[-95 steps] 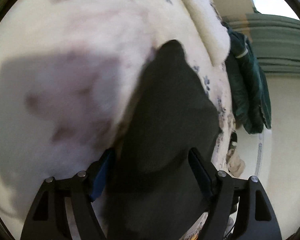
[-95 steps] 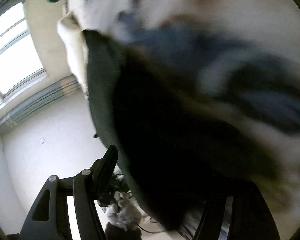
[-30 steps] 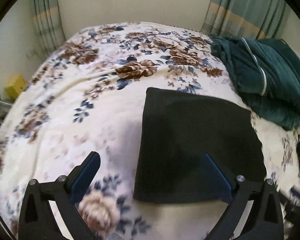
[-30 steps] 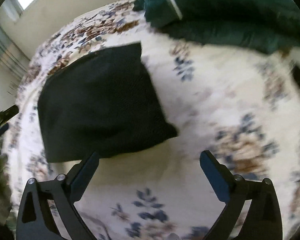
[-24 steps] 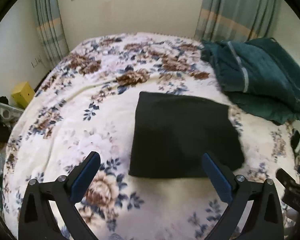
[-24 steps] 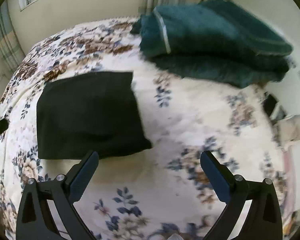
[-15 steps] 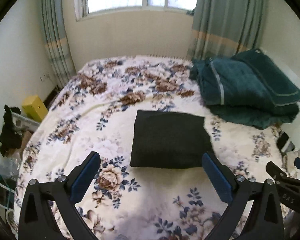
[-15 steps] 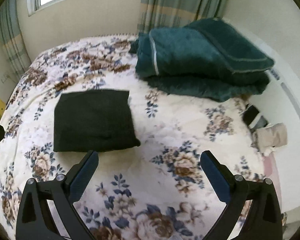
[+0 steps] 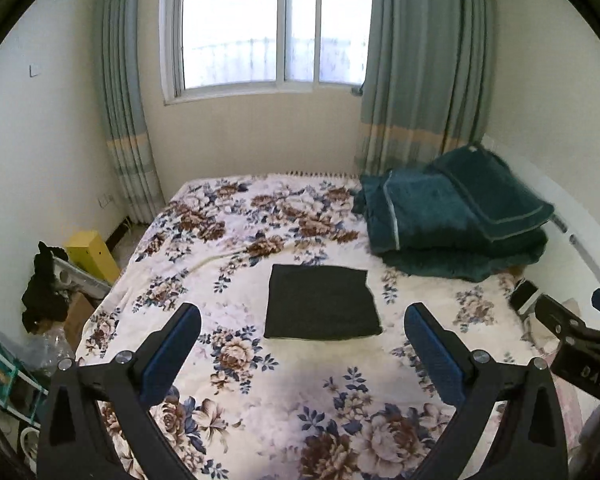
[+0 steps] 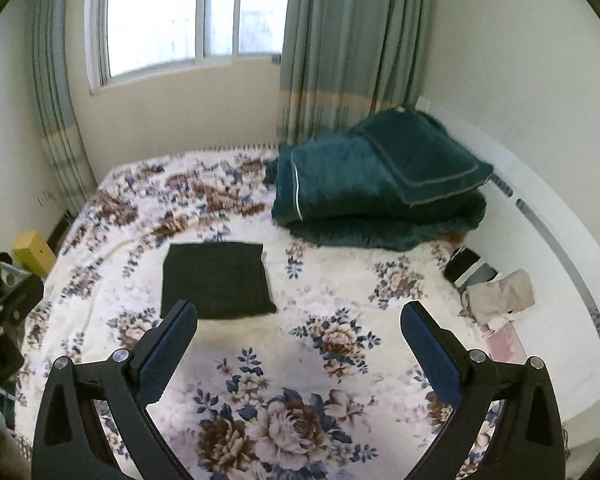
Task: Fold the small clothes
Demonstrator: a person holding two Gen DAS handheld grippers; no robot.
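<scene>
On the bed (image 9: pixel 260 408), spread with a cream blanket printed in brown and blue flowers, lies a folded black garment (image 9: pixel 322 302) — a flat, neat rectangle near the middle of the cover, nothing touching it. From our left wrist camera it sits at twelve o'clock, just beyond and between the two fingers; from the right wrist camera the same garment (image 10: pixel 216 278) shows at about eleven o'clock, its near corner just past the left fingertip.

We hold the left gripper (image 9: pixel 300 332) raised well above the bed, its jaws spread wide and gripping nothing; the blue pads (image 9: pixel 168 356) face each other across bare blanket. We hold the right gripper (image 10: pixel 298 334) likewise raised, jaws wide apart and empty. Part of the right gripper's black frame pokes into the left view at three o'clock, and part of the left gripper's frame shows at nine o'clock in the right view.

At about two o'clock from the garment, a stack of dark green blankets (image 9: pixel 452 224) rests against the far right side of the bed, well apart from the black fold. A window (image 9: pixel 268 24) with grey-green curtains (image 9: pixel 420 72) fills the far wall at twelve o'clock. A yellow box (image 9: pixel 90 250) stands on the floor at nine o'clock beside the bed, and a small heap of beige and dark clothes (image 10: pixel 492 286) lies at the bed's right edge — at three o'clock in the right view.
</scene>
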